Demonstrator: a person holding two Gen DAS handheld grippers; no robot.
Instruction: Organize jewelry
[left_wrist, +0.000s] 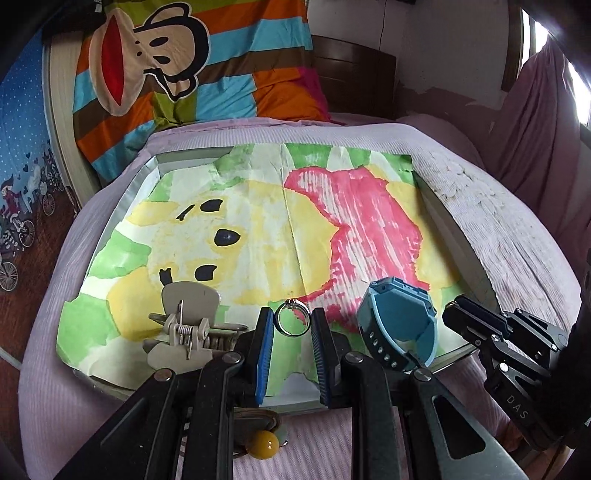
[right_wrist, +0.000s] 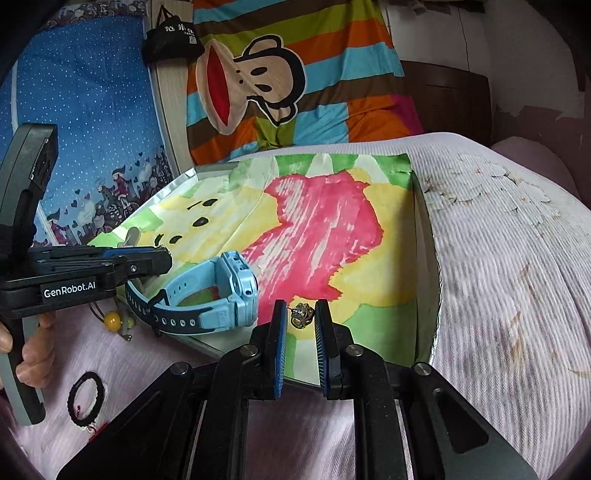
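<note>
A silver ring (left_wrist: 293, 318) stands between the fingertips of my left gripper (left_wrist: 293, 320), over the painted paper in a shallow tray (left_wrist: 476, 277); the jaws touch its sides. My right gripper (right_wrist: 301, 314) has a small gold ornament (right_wrist: 302, 314) between its tips near the tray's front edge. A blue watch (left_wrist: 400, 325) lies on the tray between the grippers and shows in the right wrist view (right_wrist: 214, 295) too. A grey hair clip (left_wrist: 188, 325) lies left of the ring.
The tray rests on a pink bedspread (right_wrist: 498, 277). A yellow-bead trinket (left_wrist: 264, 445) and a black hair tie (right_wrist: 86, 397) lie on the bedspread before the tray. A striped monkey pillow (left_wrist: 177, 70) leans at the back.
</note>
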